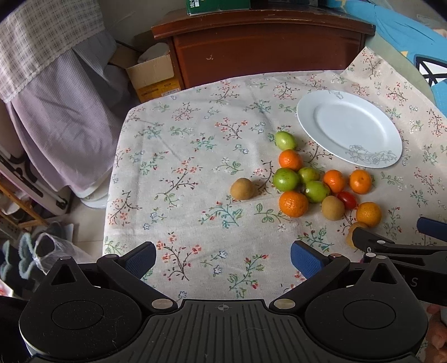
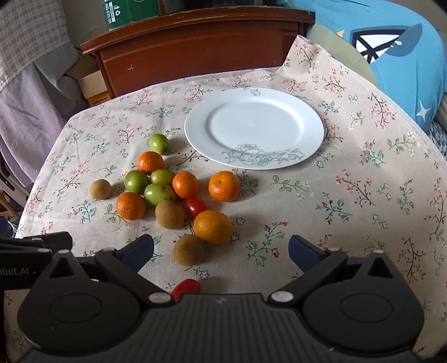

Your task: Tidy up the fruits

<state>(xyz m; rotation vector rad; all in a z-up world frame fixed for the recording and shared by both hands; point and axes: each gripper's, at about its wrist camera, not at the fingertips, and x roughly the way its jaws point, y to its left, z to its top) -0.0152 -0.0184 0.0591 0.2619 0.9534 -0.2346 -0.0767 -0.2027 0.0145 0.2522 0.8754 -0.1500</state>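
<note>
A matt floral cloth (image 2: 349, 195) covers the surface. The plate (image 2: 313, 131) looks glossy, smooth ceramic. The oranges (image 2: 224, 186) have dimpled skin, the cabinet (image 2: 195, 47) is varnished wood, and each hand-held gripper (image 2: 220, 251) is matt black plastic.

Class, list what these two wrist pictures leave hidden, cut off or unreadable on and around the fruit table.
- Red tomato, right wrist view: its near part hidden behind the right gripper body.
- Brown fruit, left wrist view: mostly covered by the right gripper's finger.
- Green box, both views: cut off by the top edge, print too small to read.
- Table beneath the floral cloth: fully covered.
</note>
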